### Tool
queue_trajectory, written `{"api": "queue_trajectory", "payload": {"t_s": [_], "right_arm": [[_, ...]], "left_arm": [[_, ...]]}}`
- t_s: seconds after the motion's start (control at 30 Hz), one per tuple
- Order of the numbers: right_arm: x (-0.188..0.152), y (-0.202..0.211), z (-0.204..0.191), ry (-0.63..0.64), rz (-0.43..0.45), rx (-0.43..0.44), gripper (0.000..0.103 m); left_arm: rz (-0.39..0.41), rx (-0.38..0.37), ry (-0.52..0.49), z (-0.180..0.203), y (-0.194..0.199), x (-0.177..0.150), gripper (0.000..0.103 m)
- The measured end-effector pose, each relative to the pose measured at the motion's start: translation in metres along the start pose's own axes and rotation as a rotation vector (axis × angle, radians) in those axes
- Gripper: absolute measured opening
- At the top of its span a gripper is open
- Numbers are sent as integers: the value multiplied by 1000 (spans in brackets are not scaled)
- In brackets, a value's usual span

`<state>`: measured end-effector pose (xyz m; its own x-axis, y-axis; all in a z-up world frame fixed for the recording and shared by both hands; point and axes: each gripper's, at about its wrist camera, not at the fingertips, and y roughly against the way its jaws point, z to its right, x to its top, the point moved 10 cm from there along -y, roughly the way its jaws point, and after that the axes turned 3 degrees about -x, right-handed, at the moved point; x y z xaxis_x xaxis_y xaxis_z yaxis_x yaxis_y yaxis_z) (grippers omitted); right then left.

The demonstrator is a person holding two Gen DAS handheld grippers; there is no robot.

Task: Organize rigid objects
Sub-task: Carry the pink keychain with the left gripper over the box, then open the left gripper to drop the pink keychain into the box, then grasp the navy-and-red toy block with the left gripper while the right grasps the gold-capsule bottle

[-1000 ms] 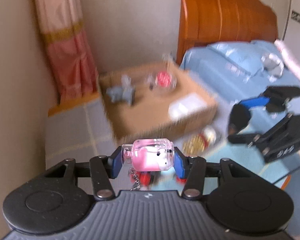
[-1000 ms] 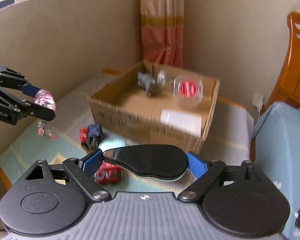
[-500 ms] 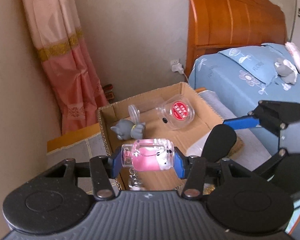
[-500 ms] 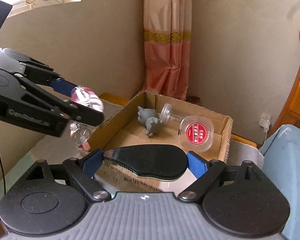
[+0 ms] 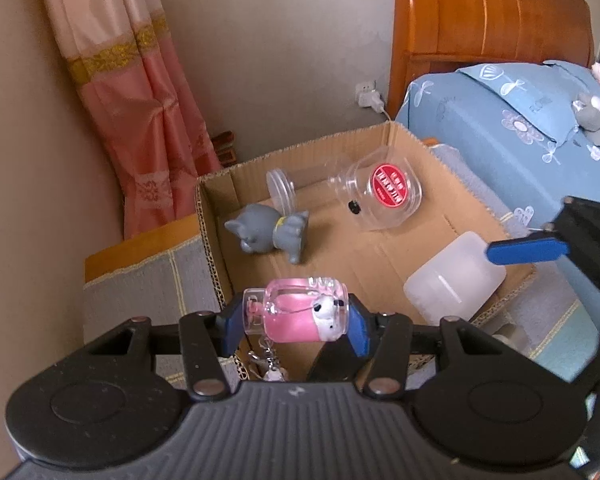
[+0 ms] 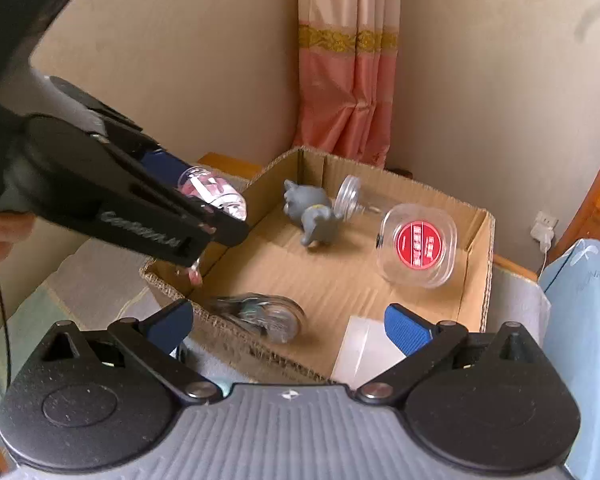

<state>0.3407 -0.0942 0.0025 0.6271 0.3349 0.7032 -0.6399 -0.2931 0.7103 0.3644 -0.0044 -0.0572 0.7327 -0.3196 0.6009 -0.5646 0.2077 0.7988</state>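
Observation:
My left gripper is shut on a small clear bottle keychain with pink filling, its charm dangling below, over the near left corner of the open cardboard box. From the right wrist view that bottle hangs above the box's left wall. My right gripper is over the box's near edge with its jaws opening and nothing between them. A black computer mouse, blurred, is inside the box just beyond them. A grey cat figure and a clear jar with a red label lie in the box.
A white translucent plastic container rests in the box's near right corner. A bed with a blue sheet and a wooden headboard stands to the right. A pink curtain hangs behind the box, with a wall plug nearby.
Both grippers moved in over the box. The right gripper's jaws spread and the black mouse left them and dropped into the box. The left gripper kept its hold on the bottle.

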Motion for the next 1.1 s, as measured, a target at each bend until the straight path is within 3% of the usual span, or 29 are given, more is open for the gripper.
{"api": "queue_trajectory", "payload": {"t_s": [0.47, 0.5, 0.6, 0.63, 0.97, 1.1], "right_arm": [[-8, 10, -5, -2, -42, -17, 103], [-8, 12, -5, -2, -41, -19, 103], [-9, 14, -6, -6, -41, -22, 103], [-9, 15, -6, -6, -40, -22, 103], [-14, 30, -8, -25, -15, -33, 103], [-26, 36, -2, -67, -4, -56, 103]], "left_arm": [[-56, 3, 35, -2, -25, 3, 50], [-49, 2, 41, -2, -25, 3, 52], [-13, -2, 55, -1, -18, 6, 92], [12, 15, 60, -2, -13, 8, 95], [103, 25, 48, 6, 31, 10, 96], [141, 32, 54, 8, 50, 0, 101]]}}
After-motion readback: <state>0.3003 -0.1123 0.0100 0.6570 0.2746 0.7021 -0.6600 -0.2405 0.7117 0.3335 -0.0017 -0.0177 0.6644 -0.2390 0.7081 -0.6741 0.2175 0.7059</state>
